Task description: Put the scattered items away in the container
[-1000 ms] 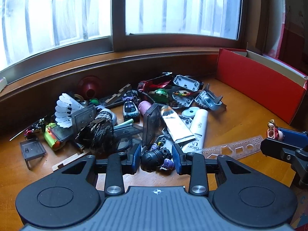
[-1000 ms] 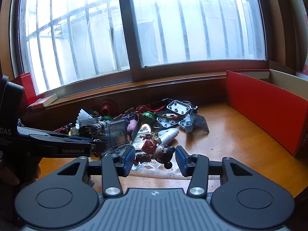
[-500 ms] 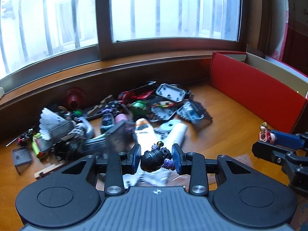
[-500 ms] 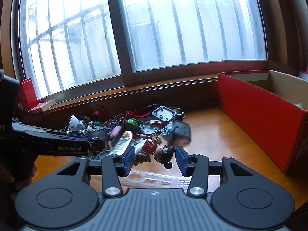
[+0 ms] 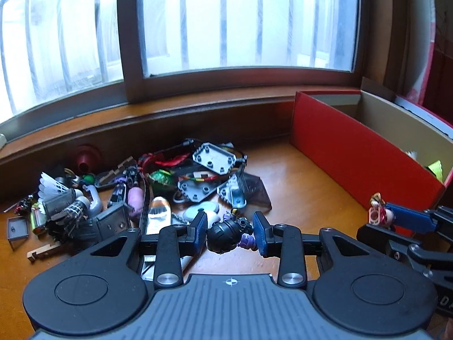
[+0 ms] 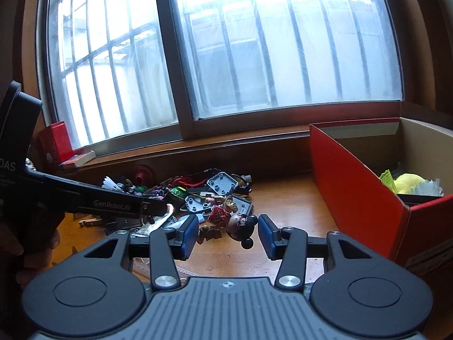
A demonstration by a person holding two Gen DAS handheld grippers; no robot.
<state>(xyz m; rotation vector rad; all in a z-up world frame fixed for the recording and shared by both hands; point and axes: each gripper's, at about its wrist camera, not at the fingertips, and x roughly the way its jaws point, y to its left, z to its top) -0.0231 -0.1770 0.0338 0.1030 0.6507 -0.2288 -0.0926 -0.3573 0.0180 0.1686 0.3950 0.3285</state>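
Observation:
My left gripper [image 5: 229, 233] is shut on a small black and purple toy figure [image 5: 223, 236], held above the wooden table. My right gripper [image 6: 226, 233] is shut on a small doll figure with a black-haired head [image 6: 240, 225] and a red body; it also shows at the right of the left wrist view [image 5: 379, 216]. The red cardboard box [image 6: 354, 192] stands to the right, open at the top, with a yellow soft thing [image 6: 410, 182] inside. The pile of scattered items [image 5: 170, 192] lies on the table under the window.
The pile holds a shuttlecock [image 5: 52, 188], grey plastic plates [image 5: 213, 158], a white tube [image 5: 158, 221], a pink piece [image 5: 134, 198] and a red cone [image 5: 87, 158]. A wooden sill [image 5: 170, 119] runs behind. The left gripper's arm [image 6: 107, 202] crosses the right wrist view.
Both grippers have risen and swung right toward the red box, each still holding its toy. The pile has dropped back and to the left in both views.

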